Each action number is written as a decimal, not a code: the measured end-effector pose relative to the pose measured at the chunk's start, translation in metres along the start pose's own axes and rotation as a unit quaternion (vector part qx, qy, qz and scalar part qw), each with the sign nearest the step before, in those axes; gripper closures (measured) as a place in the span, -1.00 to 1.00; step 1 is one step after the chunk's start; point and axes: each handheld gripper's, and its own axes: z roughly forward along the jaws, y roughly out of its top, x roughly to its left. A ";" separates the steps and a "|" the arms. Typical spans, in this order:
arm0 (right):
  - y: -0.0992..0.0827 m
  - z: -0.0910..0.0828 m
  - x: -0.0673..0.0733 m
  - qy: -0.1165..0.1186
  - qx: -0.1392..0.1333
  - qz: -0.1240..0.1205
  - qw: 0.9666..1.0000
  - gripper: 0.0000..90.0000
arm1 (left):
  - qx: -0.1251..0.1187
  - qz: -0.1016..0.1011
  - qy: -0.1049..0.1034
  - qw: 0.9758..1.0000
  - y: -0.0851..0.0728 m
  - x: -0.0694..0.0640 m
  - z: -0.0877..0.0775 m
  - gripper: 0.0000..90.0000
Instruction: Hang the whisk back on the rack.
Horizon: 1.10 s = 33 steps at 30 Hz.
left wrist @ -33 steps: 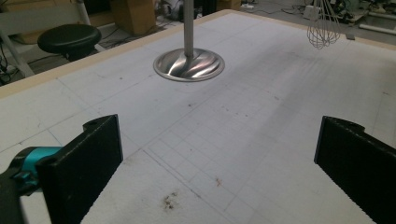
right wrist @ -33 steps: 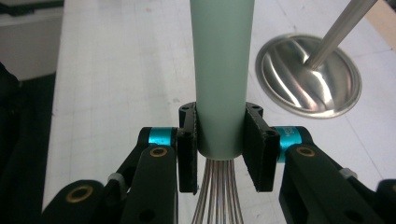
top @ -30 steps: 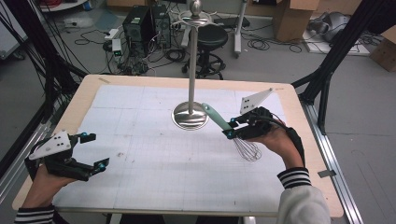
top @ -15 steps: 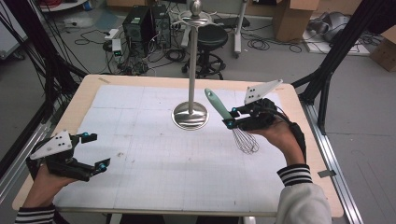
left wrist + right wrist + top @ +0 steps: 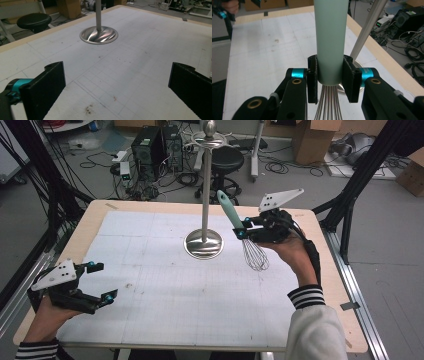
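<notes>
The right gripper [image 5: 242, 228], clamped on the whisk [image 5: 239, 231], has lifted it off the table – handle now tilted toward the stand [image 5: 203, 195] (presumably for hanging). The left gripper [image 5: 97, 281] rests, jaws apart.

Your high view sits above your side of the table [image 5: 150, 215], looking forward and down over all of it. Your left gripper view rides low near the front left corner, facing the metal stand [image 5: 99, 34]. Your right gripper view is super close-up, and it catches that same stand [image 5: 364, 32] too.
</notes>
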 end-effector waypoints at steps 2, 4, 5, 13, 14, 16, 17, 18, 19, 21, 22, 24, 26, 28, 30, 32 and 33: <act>0.004 0.000 -0.002 -0.003 -0.006 -0.002 1.000 0.54 | 0.000 0.000 0.000 1.000 0.000 0.000 0.000 -0.96; 0.008 0.000 -0.003 -0.001 -0.006 -0.001 1.000 0.54 | 0.000 0.001 -0.001 1.000 0.000 0.000 0.000 -0.96; 0.010 0.000 -0.004 -0.003 -0.006 -0.003 1.000 0.54 | 0.000 0.001 -0.001 1.000 0.000 0.000 0.000 -0.96; 0.028 -0.005 -0.009 -0.003 -0.007 -0.010 1.000 0.54 | 0.000 0.001 0.001 1.000 -0.001 0.000 -0.003 -0.96; 0.031 -0.006 -0.009 -0.005 -0.008 -0.011 1.000 0.54 | 0.000 0.001 0.001 1.000 -0.001 0.000 -0.003 -0.96; 0.037 -0.007 -0.010 -0.004 -0.007 -0.012 1.000 0.54 | 0.000 0.000 0.000 1.000 -0.001 0.000 -0.003 -0.96; 0.041 -0.007 -0.010 -0.009 -0.007 -0.016 1.000 0.54 | 0.000 0.000 -0.001 1.000 -0.001 0.000 -0.002 -0.96; 0.044 -0.008 -0.011 -0.011 -0.009 -0.017 1.000 0.54 | 0.000 0.001 -0.001 1.000 -0.001 0.000 -0.001 -0.96; 0.049 -0.008 -0.011 -0.012 -0.011 -0.016 1.000 0.54 | 0.000 0.001 -0.002 1.000 -0.001 0.000 -0.001 -0.96; 0.055 -0.008 -0.012 -0.018 -0.015 -0.018 1.000 0.54 | 0.001 0.001 -0.003 1.000 0.000 0.001 0.001 -0.96; 0.058 -0.008 -0.013 -0.018 -0.018 -0.018 1.000 0.54 | 0.001 0.001 -0.004 1.000 0.000 0.001 0.001 -0.96; 0.062 -0.008 -0.014 -0.023 -0.024 -0.020 0.999 0.54 | 0.000 0.001 -0.006 1.000 0.000 0.001 0.002 -0.96; 0.066 -0.009 -0.016 -0.024 -0.031 -0.016 0.999 0.54 | -0.002 0.000 -0.006 1.000 0.001 0.002 0.003 -0.96; 0.068 -0.008 -0.017 -0.027 -0.030 -0.016 0.999 0.54 | -0.003 0.000 -0.007 1.000 0.001 0.002 0.003 -0.96; 0.070 -0.008 -0.018 -0.029 -0.025 -0.014 0.999 0.54 | -0.003 -0.001 -0.009 1.000 0.001 0.001 0.004 -0.96; 0.070 -0.008 -0.019 -0.029 -0.028 -0.012 0.999 0.54 | -0.003 -0.001 -0.011 1.000 0.001 0.001 0.005 -0.96; 0.071 -0.007 -0.020 -0.031 -0.028 -0.012 0.999 0.54 | -0.003 0.000 -0.011 1.000 0.001 0.000 0.005 -0.96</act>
